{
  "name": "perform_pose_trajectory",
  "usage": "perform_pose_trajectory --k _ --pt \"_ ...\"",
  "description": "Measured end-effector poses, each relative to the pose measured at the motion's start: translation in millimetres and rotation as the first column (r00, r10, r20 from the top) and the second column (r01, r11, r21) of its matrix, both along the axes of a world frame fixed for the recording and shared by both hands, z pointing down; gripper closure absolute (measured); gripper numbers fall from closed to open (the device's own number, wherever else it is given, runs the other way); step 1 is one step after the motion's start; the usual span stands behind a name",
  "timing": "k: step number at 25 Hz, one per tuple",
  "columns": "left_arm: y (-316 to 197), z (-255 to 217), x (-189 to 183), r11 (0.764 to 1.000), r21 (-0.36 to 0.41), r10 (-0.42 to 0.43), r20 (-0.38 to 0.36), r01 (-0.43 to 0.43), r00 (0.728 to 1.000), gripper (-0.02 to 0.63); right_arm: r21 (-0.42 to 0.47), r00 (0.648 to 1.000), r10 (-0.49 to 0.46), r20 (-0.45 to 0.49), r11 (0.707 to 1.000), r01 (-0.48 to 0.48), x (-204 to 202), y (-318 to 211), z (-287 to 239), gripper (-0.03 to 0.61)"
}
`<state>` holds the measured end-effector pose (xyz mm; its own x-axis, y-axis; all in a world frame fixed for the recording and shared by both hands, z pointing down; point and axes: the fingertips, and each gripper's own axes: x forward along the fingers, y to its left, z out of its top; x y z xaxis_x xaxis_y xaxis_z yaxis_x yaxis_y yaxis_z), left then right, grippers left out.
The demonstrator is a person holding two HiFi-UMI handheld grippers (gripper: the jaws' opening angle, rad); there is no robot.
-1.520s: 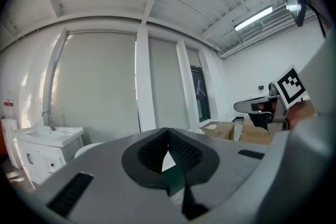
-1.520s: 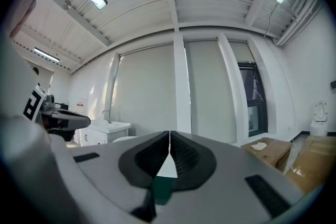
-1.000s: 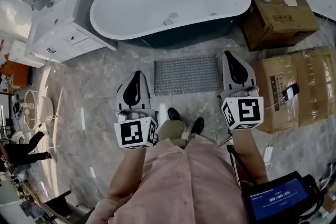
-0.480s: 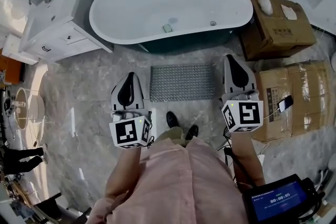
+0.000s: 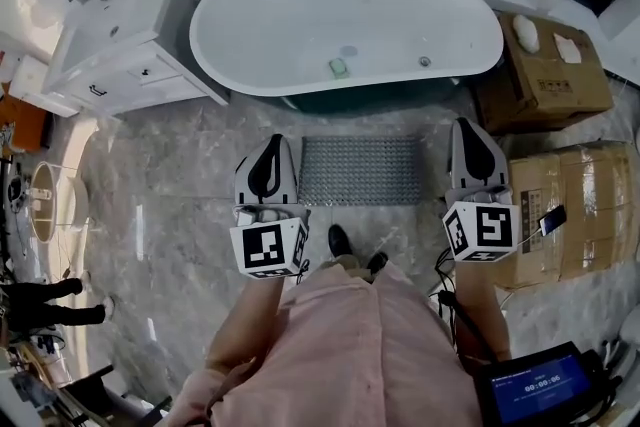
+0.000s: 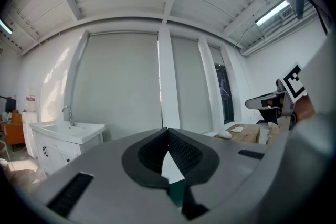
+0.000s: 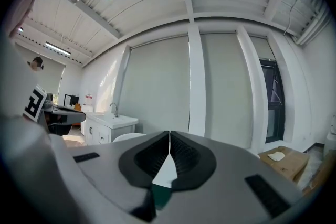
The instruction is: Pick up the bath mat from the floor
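1. Held level over the marble floor, the left gripper in the head view sits just left of the bath mat. The right gripper sits just right of it. Each marker cube faces the person.
2. In the same view, the bath mat is grey and textured and lies flat on the floor between the two grippers. It is just near of the white bathtub and just far of the person's dark shoes. A white vanity stands at the far left, and cardboard boxes stand at the right. A small greenish thing lies in the tub, perhaps a soap bar.
3. In the left gripper view, the ribbed jaws are pressed together with nothing pinched between them. Beyond them are a pale wall, the vanity with its tap at the left, and the right gripper at the right edge.
4. In the right gripper view, the jaws likewise meet tip to tip and hold nothing. The vanity shows at the left, and a cardboard box lies low at the right. The bath mat is out of sight in both gripper views.
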<state>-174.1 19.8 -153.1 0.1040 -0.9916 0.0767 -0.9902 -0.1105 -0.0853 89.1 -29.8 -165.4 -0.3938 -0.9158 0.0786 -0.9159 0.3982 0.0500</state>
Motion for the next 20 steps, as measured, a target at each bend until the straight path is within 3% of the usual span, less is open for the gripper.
perform_pose_trajectory --k 8,20 --pt "-32 16 -17 0.998 -0.041 0.052 0.003 -0.052 0.999 0.589 -0.033 0.999 0.042 -0.017 0.999 -0.042 -9 -15 17 0.560" --pt "-48 7 40 0.996 -0.029 0.083 0.011 -0.083 0.996 0.589 -0.021 0.999 0.035 0.007 0.999 -0.035 37 -34 16 0.560"
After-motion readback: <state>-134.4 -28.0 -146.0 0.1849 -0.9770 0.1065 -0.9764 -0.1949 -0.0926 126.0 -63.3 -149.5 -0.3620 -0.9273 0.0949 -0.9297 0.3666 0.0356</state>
